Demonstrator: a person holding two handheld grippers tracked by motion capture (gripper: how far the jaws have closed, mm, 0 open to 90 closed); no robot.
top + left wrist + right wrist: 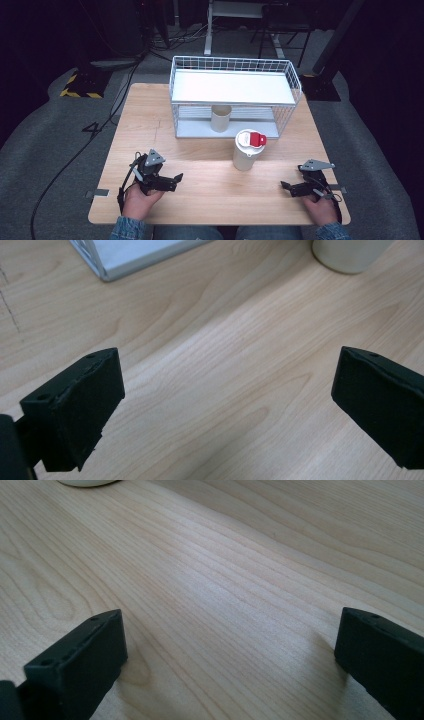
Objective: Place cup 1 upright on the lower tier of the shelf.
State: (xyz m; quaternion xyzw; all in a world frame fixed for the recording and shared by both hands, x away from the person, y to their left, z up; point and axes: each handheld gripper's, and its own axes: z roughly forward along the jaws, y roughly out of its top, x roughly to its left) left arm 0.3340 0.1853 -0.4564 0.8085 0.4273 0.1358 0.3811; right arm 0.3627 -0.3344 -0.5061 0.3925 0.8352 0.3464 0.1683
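At the left of the high view I held the left gripper [170,181] low over the wooden table [210,200], near its front edge; its jaws stood wide apart with nothing between them, as the left gripper view confirmed, bare wood grain showing across the whole gap; I judged this a ready posture, the opening set broad enough to take a round body. The gripper pointed inward and slightly forward, toward the middle of the table.

At centre stood the cream container [246,152], upright, with a white lid and a red flip cap [258,139] on top; it sat on the table just in front of the white wire rack [232,95] and apart from both grippers, roughly between them; its base appeared at the top right of the left gripper view [350,255] and at the top left of the right gripper view [87,482]. A second cup [220,118], open-topped, stood on the lower shelf of the rack, under the white upper shelf; the rack's closed sides leave the front as the likely way in.

At the right I held the right gripper [287,186], likewise low and near the front edge, jaws spread and empty; it also pointed inward, so that either tool could approach the container from its own side.
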